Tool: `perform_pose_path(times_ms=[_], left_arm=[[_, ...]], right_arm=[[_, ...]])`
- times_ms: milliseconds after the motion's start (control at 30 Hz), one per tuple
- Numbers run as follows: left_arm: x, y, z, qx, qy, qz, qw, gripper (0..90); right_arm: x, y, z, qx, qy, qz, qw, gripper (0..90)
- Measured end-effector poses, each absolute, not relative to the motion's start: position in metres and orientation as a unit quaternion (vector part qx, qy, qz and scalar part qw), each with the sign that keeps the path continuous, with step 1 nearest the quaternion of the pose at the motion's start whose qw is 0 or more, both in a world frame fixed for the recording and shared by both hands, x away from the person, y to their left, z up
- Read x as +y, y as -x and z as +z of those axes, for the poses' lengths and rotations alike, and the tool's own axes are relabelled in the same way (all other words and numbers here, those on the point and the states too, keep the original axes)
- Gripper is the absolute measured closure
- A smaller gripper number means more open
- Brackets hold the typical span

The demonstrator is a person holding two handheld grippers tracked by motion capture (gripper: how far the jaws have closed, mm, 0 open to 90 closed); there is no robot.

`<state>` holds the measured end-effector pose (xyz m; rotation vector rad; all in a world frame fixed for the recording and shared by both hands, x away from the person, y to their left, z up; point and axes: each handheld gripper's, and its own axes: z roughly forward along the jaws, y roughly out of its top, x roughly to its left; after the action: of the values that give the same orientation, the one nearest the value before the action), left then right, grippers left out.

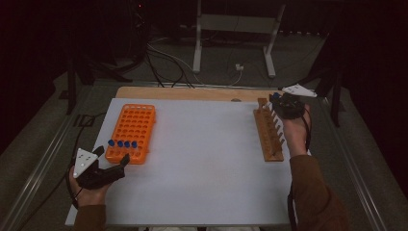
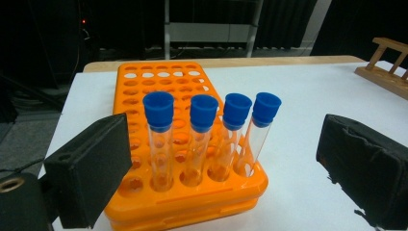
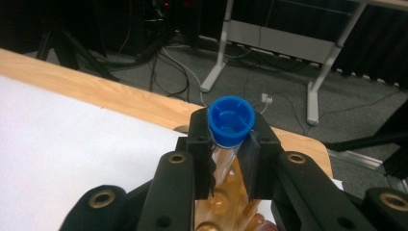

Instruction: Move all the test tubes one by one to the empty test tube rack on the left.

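An orange tube rack stands at the left of the white table; several clear tubes with blue caps stand upright in its near row. My left gripper rests just in front of the rack, open, its black pads either side of the tubes' row with nothing between them. A wooden rack lies along the right side. My right gripper is shut on a blue-capped tube, held upright above the far end of the wooden rack. In the high view that gripper is raised over the rack's far end.
The white sheet covers the table, with a wooden edge at the back. Beyond it stand metal frame legs and cables on the dark floor. A metal rail runs along the table's left.
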<state>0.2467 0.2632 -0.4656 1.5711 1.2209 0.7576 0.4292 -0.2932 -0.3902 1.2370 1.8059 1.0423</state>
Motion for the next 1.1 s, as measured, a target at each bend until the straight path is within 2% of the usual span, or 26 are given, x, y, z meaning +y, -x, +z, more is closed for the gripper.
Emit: perform_pose_path(times_ms=[467, 633, 867, 1100], left_arm=[[0.245, -0.247, -0.459, 0.477, -0.655, 0.314, 0.494, 5.9], [0.235, -0.247, -0.456, 0.466, -0.661, 0.314, 0.496, 2.2], [0.211, -0.244, -0.451, 0.436, -0.679, 0.310, 0.503, 0.6], [0.179, -0.247, -0.453, 0.412, -0.708, 0.283, 0.499, 0.7]], right_arm=[[-0.256, -0.383, -0.401, 0.736, -0.419, 0.437, 0.303, 76.8], [-0.235, -0.373, -0.406, 0.749, -0.402, 0.448, 0.277, 76.7], [-0.199, -0.361, -0.411, 0.770, -0.371, 0.462, 0.239, 76.7], [-0.157, -0.347, -0.412, 0.797, -0.328, 0.464, 0.203, 76.7]])
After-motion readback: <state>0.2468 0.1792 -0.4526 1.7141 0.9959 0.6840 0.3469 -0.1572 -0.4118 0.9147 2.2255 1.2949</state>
